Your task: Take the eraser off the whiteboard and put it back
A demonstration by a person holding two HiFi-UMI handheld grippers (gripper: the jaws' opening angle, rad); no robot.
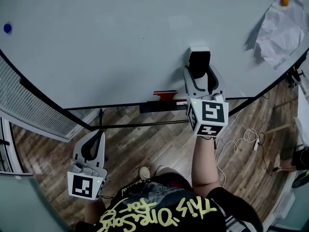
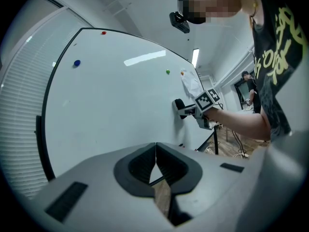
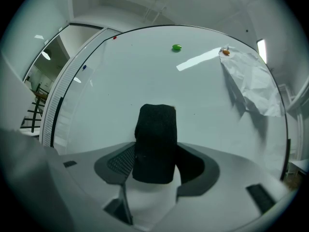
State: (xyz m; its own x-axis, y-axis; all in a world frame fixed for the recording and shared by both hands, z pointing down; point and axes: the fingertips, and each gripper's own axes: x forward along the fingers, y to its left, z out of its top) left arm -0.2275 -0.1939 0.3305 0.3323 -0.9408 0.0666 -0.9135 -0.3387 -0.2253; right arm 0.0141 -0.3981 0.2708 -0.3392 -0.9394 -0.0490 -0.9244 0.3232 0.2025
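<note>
The black eraser [image 1: 199, 59] rests against the whiteboard [image 1: 120, 42] near its lower edge, and my right gripper [image 1: 199, 68] is shut on it, one finger on each side. In the right gripper view the eraser [image 3: 155, 134] stands upright between the jaws of the right gripper [image 3: 154, 162], its far end against the board. The left gripper view shows the same eraser [image 2: 178, 104] pressed on the board. My left gripper [image 1: 100, 134] hangs low over the wooden floor, away from the board, shut and holding nothing; the two tips of the left gripper [image 2: 155, 148] meet.
A crumpled paper sheet [image 1: 277, 30] hangs at the board's right under an orange magnet [image 1: 285, 1]. A blue magnet [image 1: 7, 28] sits far left, a green magnet [image 3: 176, 47] higher up. A red marker [image 1: 164, 95] lies on the tray below. Cables [image 1: 246, 139] lie on the floor.
</note>
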